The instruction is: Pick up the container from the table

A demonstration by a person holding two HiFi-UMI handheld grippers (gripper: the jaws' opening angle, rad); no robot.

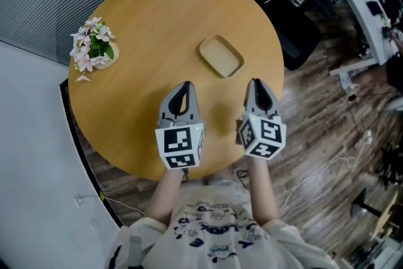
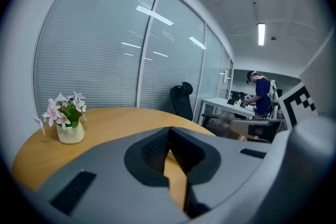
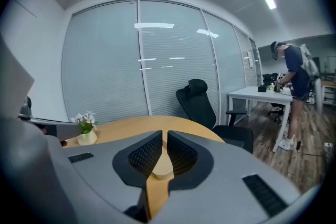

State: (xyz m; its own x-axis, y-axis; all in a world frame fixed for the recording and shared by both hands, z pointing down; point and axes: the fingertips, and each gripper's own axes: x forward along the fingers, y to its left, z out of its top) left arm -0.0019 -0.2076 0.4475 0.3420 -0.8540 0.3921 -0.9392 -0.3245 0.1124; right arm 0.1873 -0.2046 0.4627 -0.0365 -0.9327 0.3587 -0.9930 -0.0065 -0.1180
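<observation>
**Left gripper** (image 2: 169, 129): the two grey jaws are meeting at their tips and are gripping nothing. Only bare tabletop is showing through the teardrop gap behind the tips. In the head view this gripper (image 1: 184, 83) is hovering at lower centre, pointing towards the top of the frame.

**Right gripper** (image 3: 164, 134): the jaws are lying almost together, with only a thin slit between the tips, and they are also holding nothing. In the head view it (image 1: 254, 80) is sitting just right of the left gripper, the two standing side by side and apart.

**Container:** the shallow beige container with rounded corners (image 1: 221, 56) is resting on the round wooden table (image 1: 145, 16), right of the table's centre. It is lying just beyond the right gripper's tips and is not touching either gripper. In the right gripper view it (image 3: 161, 169) is showing through the opening between the jaws.

**Surroundings:** a small cream pot of pink and white flowers (image 1: 93, 47) is standing near the table's left edge, well apart from the container. It is appearing at lower left in both gripper views (image 2: 68, 120) (image 3: 86, 131). A black office chair (image 3: 202, 102) is standing beyond the table's far rim. Further right, a person (image 3: 291, 78) is standing at a white desk (image 3: 257, 93).
</observation>
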